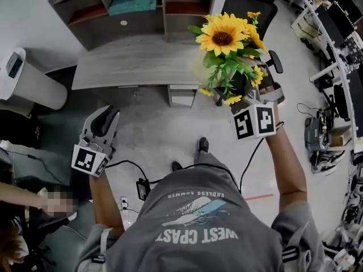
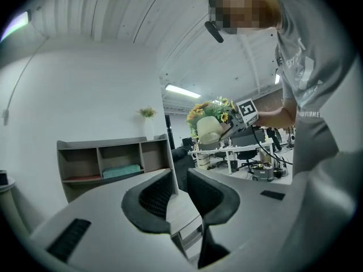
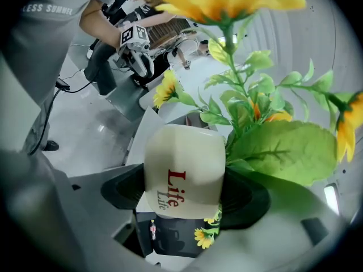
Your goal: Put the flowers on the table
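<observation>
— Where's the table (image 1: 130, 67)?

— Ahead and below in the head view: a long grey top, with a shelf (image 1: 136, 16) along its far side.

— And the flowers (image 1: 227, 41)?

— Not on it. They are held up in the air at the table's right end, sunflowers and green leaves rising from a cream pot (image 3: 181, 163) with "Life" printed on it in red. From the left gripper view the pot hangs tilted, clear of any surface.

— What holds it?

— The right gripper (image 3: 184, 194). Its jaws are clamped on the pot, one dark pad against each side.

— The left gripper (image 2: 179, 196)?

— Lower on the person's left, well apart from the flowers. Its jaws stand just a narrow gap apart with nothing between them; only the table shows through the slit.
</observation>
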A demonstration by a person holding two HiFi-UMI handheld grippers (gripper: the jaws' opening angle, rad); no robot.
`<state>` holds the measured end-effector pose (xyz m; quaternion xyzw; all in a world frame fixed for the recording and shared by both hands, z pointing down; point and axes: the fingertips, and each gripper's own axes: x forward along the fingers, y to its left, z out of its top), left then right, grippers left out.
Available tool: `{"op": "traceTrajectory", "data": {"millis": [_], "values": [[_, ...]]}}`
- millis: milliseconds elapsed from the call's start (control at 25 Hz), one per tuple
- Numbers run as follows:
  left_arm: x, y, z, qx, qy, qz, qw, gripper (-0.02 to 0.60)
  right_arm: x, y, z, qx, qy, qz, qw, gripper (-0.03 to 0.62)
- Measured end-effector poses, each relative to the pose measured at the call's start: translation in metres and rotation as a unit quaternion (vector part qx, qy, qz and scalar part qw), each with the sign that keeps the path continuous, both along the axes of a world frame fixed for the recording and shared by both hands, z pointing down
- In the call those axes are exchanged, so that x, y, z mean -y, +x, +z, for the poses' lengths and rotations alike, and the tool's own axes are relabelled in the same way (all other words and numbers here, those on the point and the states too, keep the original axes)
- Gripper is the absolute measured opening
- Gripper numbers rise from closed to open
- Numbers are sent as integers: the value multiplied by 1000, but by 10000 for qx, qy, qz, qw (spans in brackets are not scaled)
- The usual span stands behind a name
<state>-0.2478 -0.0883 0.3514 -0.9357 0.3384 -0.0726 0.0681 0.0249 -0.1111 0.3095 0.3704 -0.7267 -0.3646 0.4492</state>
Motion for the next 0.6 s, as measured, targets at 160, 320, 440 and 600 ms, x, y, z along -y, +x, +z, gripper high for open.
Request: {"op": "traceTrajectory", "data": {"millis": [160,320,440,600], "values": [[-4,-2,0,29,17,-127,9999,91,8,4,7,12,-4,-76,10000,391],[37,-19,-4,87,-62,-379,9992,91,63,-9,18,42,-141,-243,9996,391],[44,-22,-5,95,-29,-557,9984,91,80,-10,26,55,-123,-376,9992,391],[35,-19,1,107,28,-761,9970,91,87,-1,40,23,-36,-482,9988,391]]}}
